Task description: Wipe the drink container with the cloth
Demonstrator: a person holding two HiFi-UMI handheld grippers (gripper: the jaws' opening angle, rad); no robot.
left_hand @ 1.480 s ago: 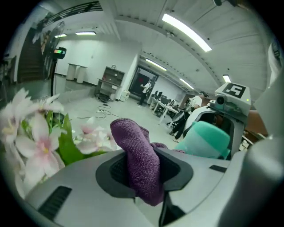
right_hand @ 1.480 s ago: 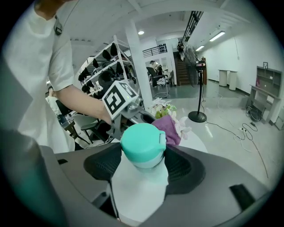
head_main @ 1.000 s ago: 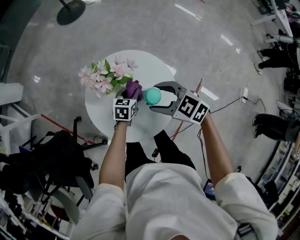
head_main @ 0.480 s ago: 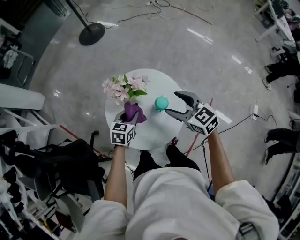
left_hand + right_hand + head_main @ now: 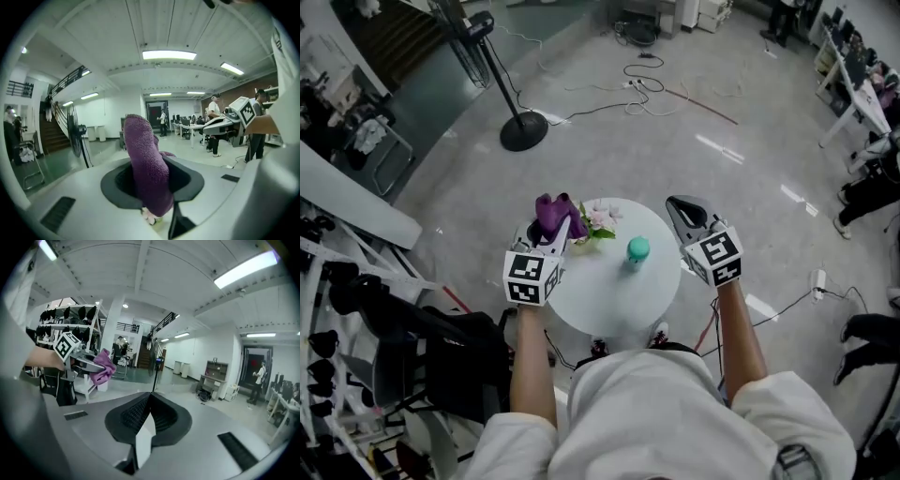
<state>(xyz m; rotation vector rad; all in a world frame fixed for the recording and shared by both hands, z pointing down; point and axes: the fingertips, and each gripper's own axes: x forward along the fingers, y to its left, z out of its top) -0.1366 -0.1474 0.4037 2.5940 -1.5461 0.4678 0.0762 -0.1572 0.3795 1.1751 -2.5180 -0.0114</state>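
Observation:
A teal drink container [image 5: 637, 251] stands on the round white table [image 5: 614, 300], free of both grippers. My left gripper [image 5: 549, 223] is raised above the table's left side, shut on a purple cloth [image 5: 551, 213] that sticks up between its jaws; the same cloth [image 5: 147, 169] fills the left gripper view. My right gripper [image 5: 687, 214] is lifted at the table's right, shut with nothing between its jaws [image 5: 149, 416]. Both gripper views look level across the room, so the container is not in them.
A bunch of pink flowers [image 5: 595, 223] lies on the table behind the left gripper. A floor fan [image 5: 523, 129] stands beyond the table, cables [image 5: 647, 89] trail over the floor, and a black chair [image 5: 455, 352] sits at the left.
The right gripper let go of the teal container, drew back to the right, rose and shut. The left gripper rose with the cloth. The head view pulled up and away from the table.

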